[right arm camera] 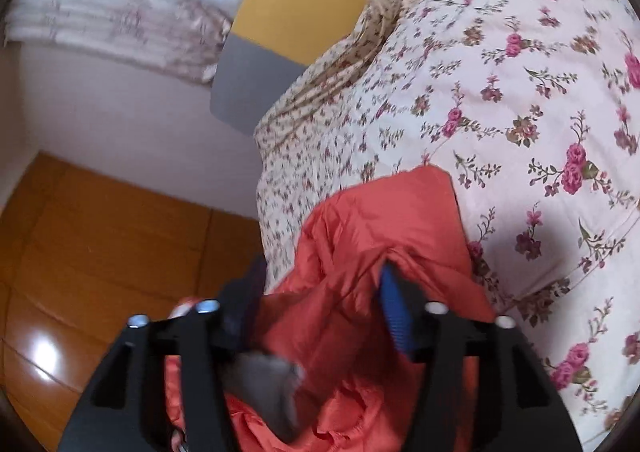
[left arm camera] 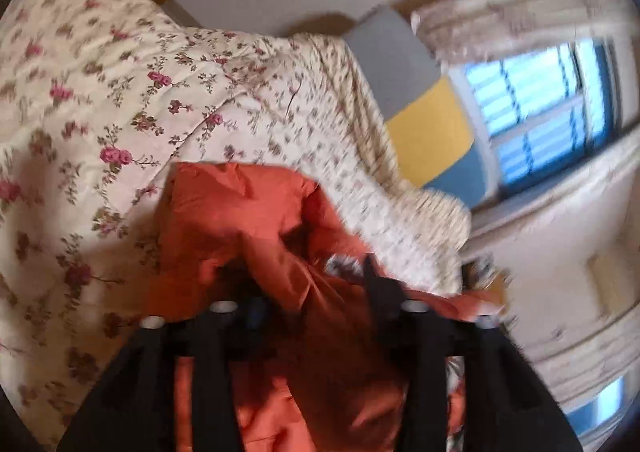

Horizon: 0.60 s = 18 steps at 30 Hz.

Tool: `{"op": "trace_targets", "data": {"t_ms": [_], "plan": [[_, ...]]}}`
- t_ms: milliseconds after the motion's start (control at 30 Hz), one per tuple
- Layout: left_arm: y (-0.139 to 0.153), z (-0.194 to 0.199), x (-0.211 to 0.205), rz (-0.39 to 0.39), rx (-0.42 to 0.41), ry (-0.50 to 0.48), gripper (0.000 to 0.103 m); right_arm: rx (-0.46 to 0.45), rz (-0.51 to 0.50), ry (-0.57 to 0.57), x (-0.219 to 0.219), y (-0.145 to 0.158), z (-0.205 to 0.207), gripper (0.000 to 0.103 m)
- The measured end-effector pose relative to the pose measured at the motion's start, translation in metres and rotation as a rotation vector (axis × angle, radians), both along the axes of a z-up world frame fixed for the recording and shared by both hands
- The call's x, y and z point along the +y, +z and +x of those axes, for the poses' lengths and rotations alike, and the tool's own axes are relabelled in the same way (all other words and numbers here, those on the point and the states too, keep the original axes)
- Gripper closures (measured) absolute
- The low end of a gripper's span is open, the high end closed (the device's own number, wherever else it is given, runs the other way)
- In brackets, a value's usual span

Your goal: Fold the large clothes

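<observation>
An orange padded jacket fills the lower middle of the left wrist view, bunched between the fingers of my left gripper, which is shut on it. The same orange jacket shows in the right wrist view, bunched between the fingers of my right gripper, which is shut on it; a blue finger pad presses into the fabric. A grey lining patch shows low between the fingers. The jacket hangs lifted above a bed with a floral quilt, also seen in the right wrist view.
A grey, yellow and blue headboard stands behind the bed, also in the right wrist view. A window with a pale curtain is beyond it. Orange wooden floor lies beside the bed.
</observation>
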<state>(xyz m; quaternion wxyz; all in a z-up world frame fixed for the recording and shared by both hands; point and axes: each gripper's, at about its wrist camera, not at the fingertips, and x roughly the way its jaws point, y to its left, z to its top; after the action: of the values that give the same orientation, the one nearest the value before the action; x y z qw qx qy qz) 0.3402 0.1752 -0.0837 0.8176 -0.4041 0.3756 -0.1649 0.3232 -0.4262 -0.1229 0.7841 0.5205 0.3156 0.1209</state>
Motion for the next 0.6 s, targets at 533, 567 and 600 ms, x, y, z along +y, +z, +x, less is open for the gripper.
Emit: {"op": "trace_targets", "data": {"t_ms": [533,567,600], "plan": [[-0.014,-0.041,-0.010,0.363,-0.168,0.011,0.003,0.000,-0.425,0.014,0.000,-0.006,-0.049,0.002],[-0.020,-0.038,-0.016,0.437,-0.158,-0.005,0.003,0.029,-0.429,0.033,0.005,-0.015,-0.045,0.002],[-0.026,-0.036,-0.017,0.504,-0.142,0.007,0.003,0.045,-0.416,0.057,0.009,-0.024,-0.041,0.002]]}}
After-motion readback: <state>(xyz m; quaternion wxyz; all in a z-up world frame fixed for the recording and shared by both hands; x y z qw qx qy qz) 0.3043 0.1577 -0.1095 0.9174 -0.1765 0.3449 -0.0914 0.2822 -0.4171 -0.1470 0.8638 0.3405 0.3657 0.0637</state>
